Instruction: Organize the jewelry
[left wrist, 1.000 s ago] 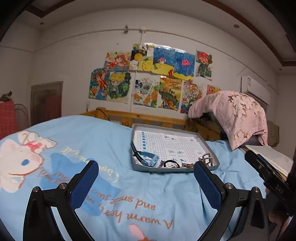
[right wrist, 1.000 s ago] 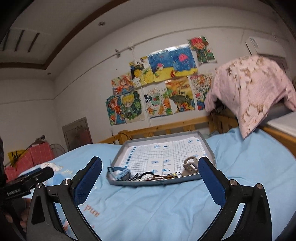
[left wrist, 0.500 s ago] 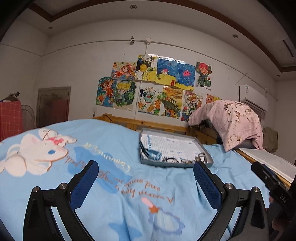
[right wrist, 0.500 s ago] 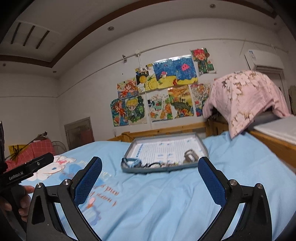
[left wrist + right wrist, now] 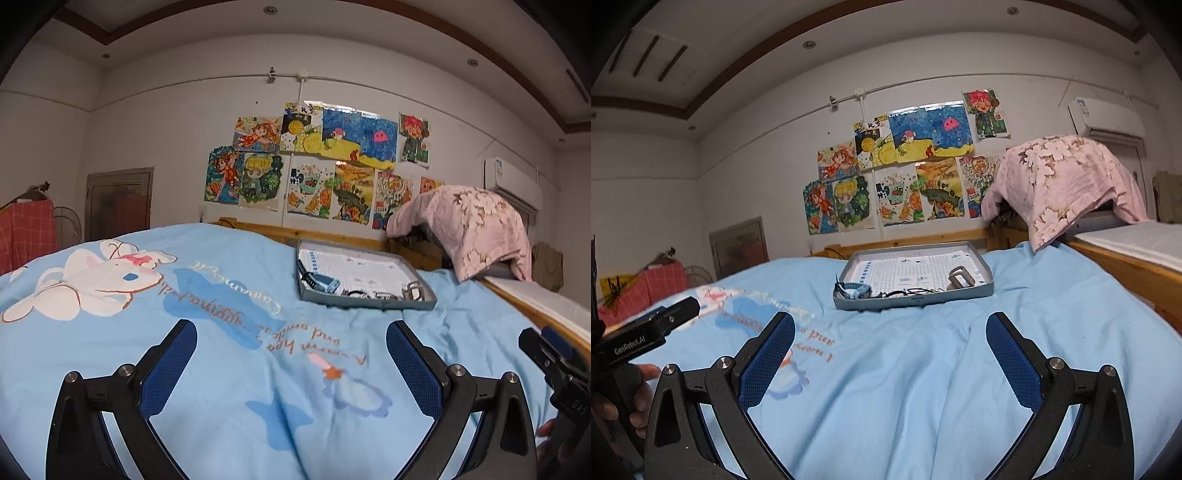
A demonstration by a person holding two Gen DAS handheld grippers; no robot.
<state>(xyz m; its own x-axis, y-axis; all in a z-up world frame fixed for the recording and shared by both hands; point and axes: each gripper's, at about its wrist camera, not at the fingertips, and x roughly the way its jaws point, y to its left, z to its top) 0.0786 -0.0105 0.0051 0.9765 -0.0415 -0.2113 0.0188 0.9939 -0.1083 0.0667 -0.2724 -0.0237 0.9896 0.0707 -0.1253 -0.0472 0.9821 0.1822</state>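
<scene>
Both tongs stood spread wide and held nothing: left tongs, right tongs, each low over the near part of the blue bed cover. The grey tray lay farther off on the bed, well apart, with a blue-strapped watch at its near left corner and a metal band at its near right.

Left tool and right tool gape, empty.
</scene>
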